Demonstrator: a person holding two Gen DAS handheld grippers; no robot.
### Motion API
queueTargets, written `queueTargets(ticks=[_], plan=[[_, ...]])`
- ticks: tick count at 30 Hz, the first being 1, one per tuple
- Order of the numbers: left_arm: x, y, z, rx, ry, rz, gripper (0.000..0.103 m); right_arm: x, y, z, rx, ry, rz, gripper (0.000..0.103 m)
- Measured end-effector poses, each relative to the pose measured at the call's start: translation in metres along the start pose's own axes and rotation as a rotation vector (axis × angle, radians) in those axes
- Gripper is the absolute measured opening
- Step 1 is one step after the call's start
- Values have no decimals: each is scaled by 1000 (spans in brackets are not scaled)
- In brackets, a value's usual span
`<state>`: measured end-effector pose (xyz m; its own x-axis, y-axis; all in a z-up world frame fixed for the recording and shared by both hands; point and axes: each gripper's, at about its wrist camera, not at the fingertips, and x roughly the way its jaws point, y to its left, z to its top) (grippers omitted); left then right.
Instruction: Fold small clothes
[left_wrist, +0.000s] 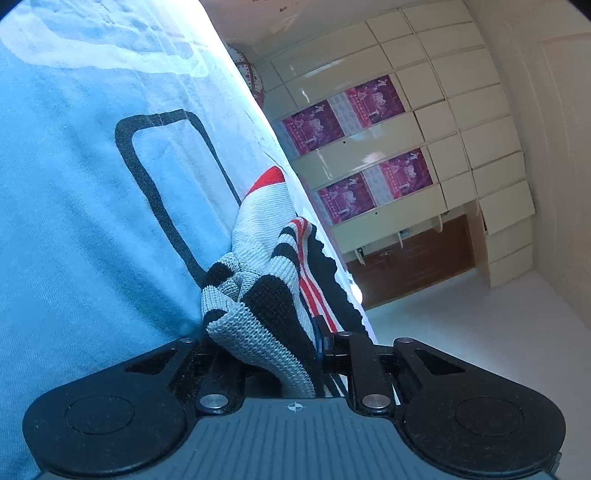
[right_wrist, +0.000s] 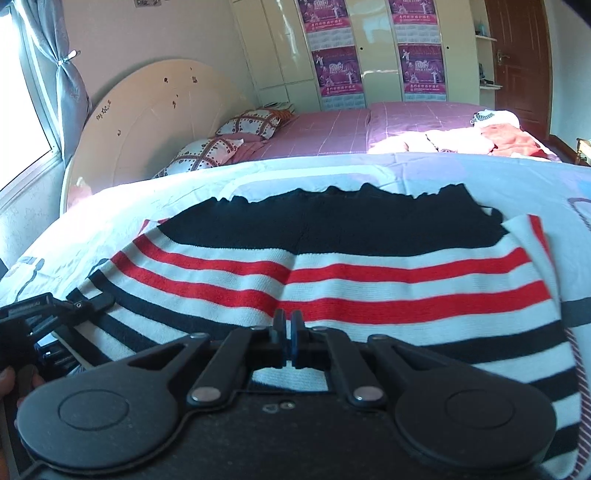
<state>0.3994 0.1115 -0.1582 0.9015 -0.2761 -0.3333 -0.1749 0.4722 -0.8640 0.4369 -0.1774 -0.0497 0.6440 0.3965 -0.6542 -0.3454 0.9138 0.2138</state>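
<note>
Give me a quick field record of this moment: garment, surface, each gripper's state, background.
garment: striped knit sweater, black, white and red, spread flat
surface: light blue printed sheet
left gripper: knit fabric bunched between its fingers, at the sweater's edge
right gripper: fingers pressed together at the sweater's near edge; grip on cloth unclear
background: bed with pink cover, wardrobe with purple posters

The left wrist camera sat low and close over the pale blue sheet (left_wrist: 74, 221), rolled hard sideways — the wardrobe (left_wrist: 388, 147) ran tilted at far right. The right wrist camera looked level across the striped sweater (right_wrist: 332, 273) toward the far bed (right_wrist: 332, 129). Both views shared sweater, sheet and wardrobe.
</note>
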Motion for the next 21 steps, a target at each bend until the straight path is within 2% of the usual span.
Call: queueTargets(ticks=[6,11,14,17,21], plan=[[1,3,3,-46,-16,20,19,16,0,-5,1,43,-14,0],[1,3,0,-59,-27,16,19,18,2,-12,-27,20,-29,0],[-7,1,-5,-14,-22,30,18,19,-3,-14,1,1,-13,0],[-8,-6,0,10,-18,13,16,18,-7,-18,6,-21,8,0],[-13,-39,6,141,-27,-33,15,18,-15,-23,29,-42,44,0]])
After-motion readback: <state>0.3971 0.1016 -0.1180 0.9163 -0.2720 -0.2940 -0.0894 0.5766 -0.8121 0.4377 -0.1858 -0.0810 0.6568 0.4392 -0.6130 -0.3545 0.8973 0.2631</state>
